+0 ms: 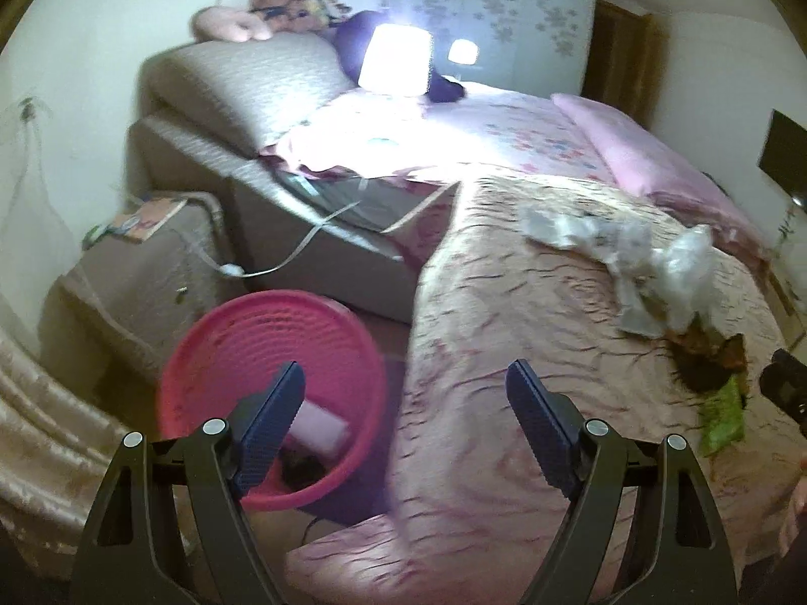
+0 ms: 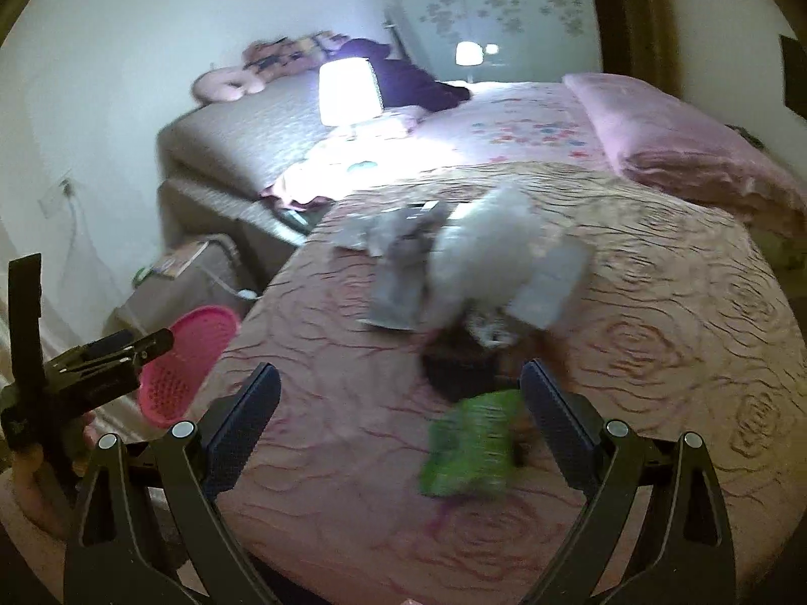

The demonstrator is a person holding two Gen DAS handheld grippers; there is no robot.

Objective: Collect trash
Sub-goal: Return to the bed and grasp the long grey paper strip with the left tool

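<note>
A pink round bin (image 1: 262,353) stands on the floor beside the bed, holding a pale wrapper (image 1: 323,426) and a dark scrap. My left gripper (image 1: 406,380) hangs open above the bin's right rim and the bed edge, with nothing between its fingers. Trash lies on the pink bedspread (image 2: 655,333): a pile of crumpled white plastic and paper (image 2: 474,262), a dark wrapper (image 2: 464,368) and a green packet (image 2: 469,446). My right gripper (image 2: 398,378) is open over the bedspread, its right finger close above the green packet. The trash pile (image 1: 650,267) also shows in the left wrist view.
A lit lamp (image 1: 396,60) glares on the bed near a padded headboard (image 1: 242,85). A covered nightstand (image 1: 146,262) with a book and trailing cords stands by the wall. A pink pillow (image 2: 681,146) lies at the far right. A hand holds the left gripper (image 2: 85,368).
</note>
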